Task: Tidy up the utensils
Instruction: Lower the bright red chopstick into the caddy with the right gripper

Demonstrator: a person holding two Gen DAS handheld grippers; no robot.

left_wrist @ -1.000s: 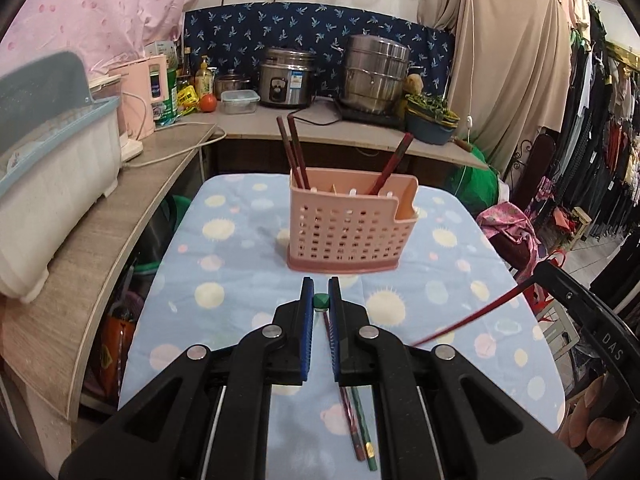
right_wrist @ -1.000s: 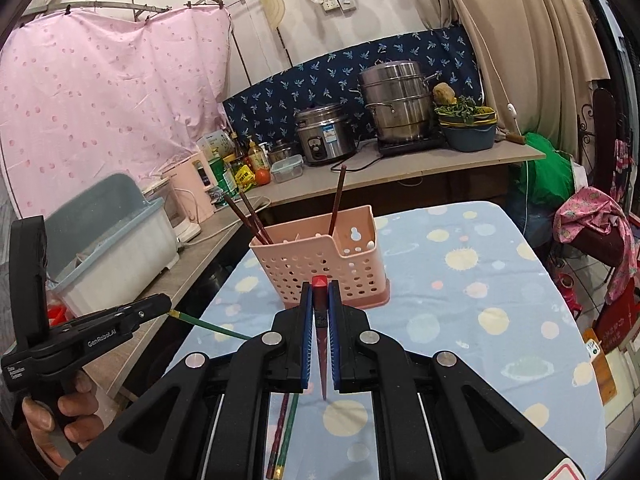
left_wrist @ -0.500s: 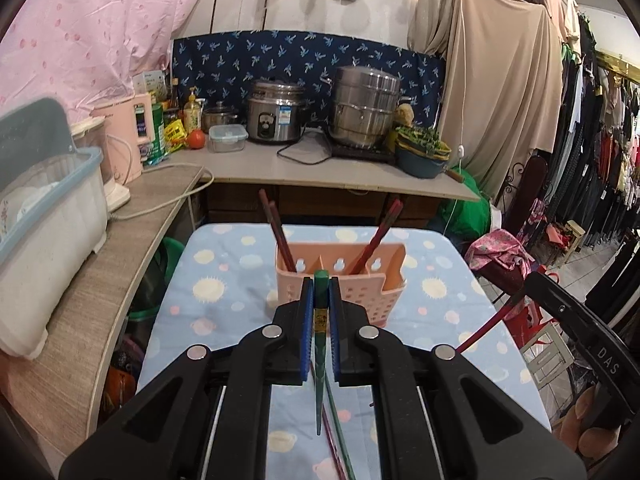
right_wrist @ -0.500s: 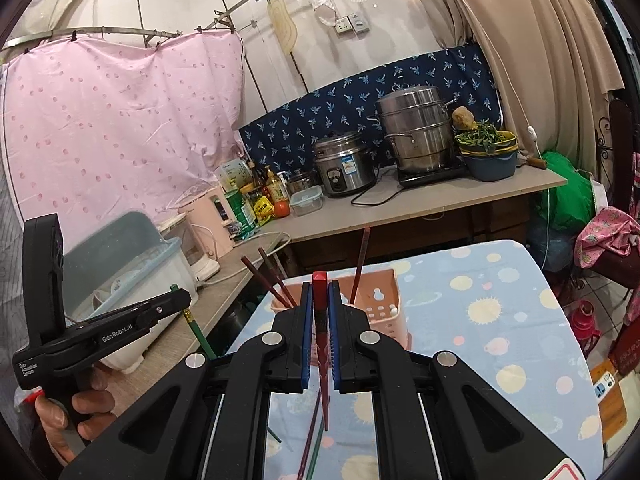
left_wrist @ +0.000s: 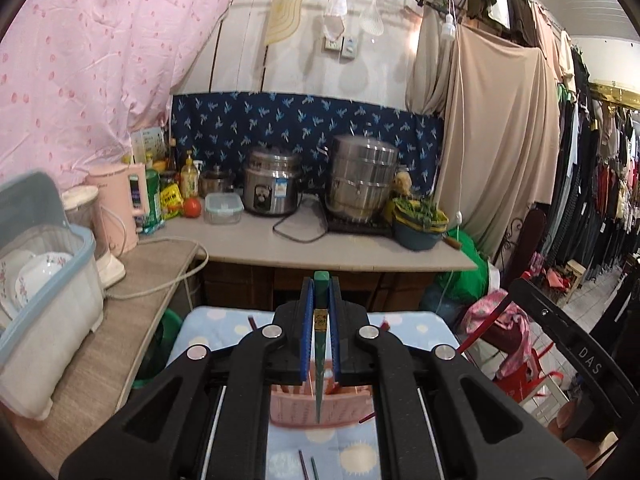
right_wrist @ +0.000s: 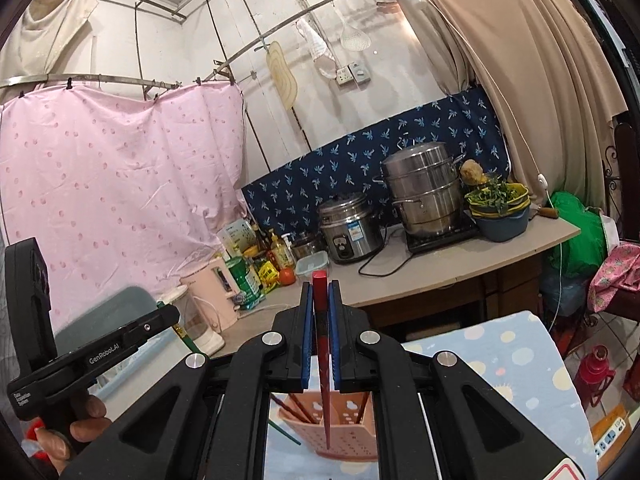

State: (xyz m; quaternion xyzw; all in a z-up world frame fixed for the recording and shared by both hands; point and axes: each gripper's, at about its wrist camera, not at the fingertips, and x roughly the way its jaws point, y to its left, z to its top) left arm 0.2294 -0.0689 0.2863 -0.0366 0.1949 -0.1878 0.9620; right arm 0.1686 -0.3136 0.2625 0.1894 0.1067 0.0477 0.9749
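While your left claw is pressed together on a green chopstick, the stick hangs point-down between the blue pads, its square head poking just above the fingertips and its tip over the pink utensil basket that sits below and just ahead of the claw on the blue dotted tablecloth. Your right claw is likewise pinching a red chopstick, upright with its head above the pads and its thin end pointing down at the same basket, which from that side also lies below and just ahead. Several dark red chopsticks already stand tilted in the basket's compartments. Two loose chopsticks, one reddish and one green, lie on the cloth under your left claw, on the near side of the basket. Off to the left of your right claw you can see your other tool and the hand wrapped round its grip, with the green stick slanting down from it. Straight beyond both claws runs the counter with a rice cooker and a steel steamer pot; to the left of your left claw sits a dish bin holding plates.
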